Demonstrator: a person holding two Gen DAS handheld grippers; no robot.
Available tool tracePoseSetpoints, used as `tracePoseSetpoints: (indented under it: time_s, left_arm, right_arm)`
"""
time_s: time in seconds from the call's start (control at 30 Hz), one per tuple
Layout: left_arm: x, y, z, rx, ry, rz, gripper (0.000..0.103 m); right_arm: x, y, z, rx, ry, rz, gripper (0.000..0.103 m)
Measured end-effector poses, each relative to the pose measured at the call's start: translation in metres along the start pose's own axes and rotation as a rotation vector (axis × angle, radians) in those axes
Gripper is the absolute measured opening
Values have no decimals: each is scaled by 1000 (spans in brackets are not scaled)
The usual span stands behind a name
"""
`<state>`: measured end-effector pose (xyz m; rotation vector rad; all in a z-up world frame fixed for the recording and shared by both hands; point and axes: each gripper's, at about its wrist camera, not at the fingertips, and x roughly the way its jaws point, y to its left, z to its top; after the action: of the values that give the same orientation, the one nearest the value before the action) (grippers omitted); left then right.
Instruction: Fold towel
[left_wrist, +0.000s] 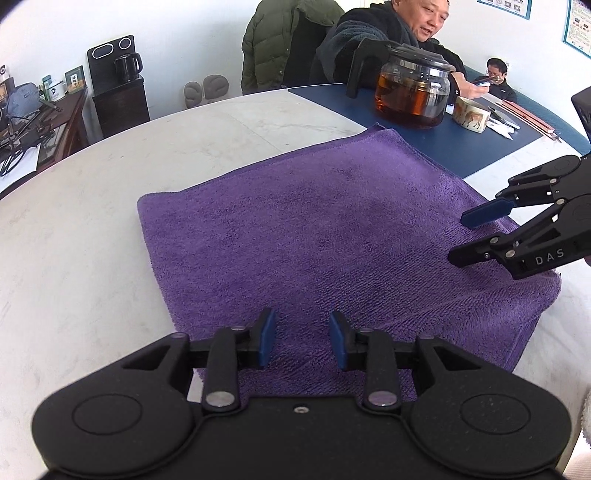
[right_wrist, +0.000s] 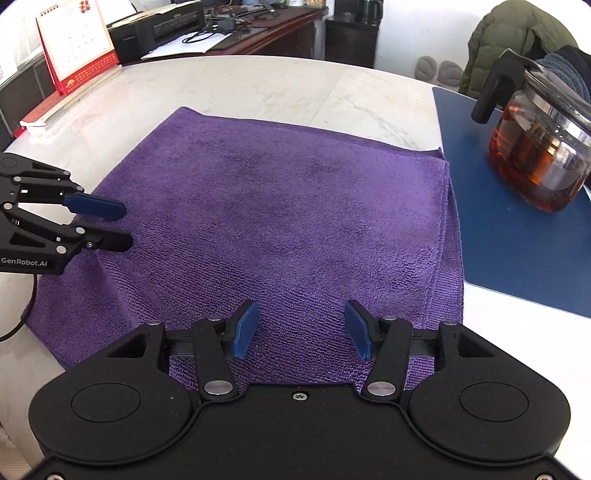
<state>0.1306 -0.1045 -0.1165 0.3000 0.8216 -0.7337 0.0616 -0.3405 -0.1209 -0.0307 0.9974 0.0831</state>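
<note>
White marble table (left_wrist: 74, 229) in an office. Purple towel (left_wrist: 332, 236) flat at frame centre in both views, already folded into layers along the right edge in the right wrist view, that edge lapping onto the blue mat (right_wrist: 517, 236) with its teapot (right_wrist: 543, 147). Left tongs (left_wrist: 302, 341) at lower centre, spread and empty, just above the towel's near edge. Right tongs (right_wrist: 301, 330) likewise spread, empty, over the near edge. In the left wrist view, right tongs at right over the towel's side.
</note>
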Motion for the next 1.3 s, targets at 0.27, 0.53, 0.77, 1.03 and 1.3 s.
tracePoseSetpoints:
  time_s: [0.27,0.53,0.77,1.03,1.3]
  left_arm:
    - [-21,23,-26,-38,5,34,30]
    - [-46,45,-49,-101,50,103,31]
    - [-53,48,-53,-158,84,164,34]
    - [-56,46,-38,-190,99,188,34]
    - [-57,48,-13,-175,81,213,34]
  right_arm:
    - [4,27,8,-43,22,40,53]
    - [8,63,15,-111,41,97,62]
    - [10,88,22,-168,49,169,62]
    - [-6,67,32,-136,22,234,61]
    - [-17,28,48,-59,-43,222,61]
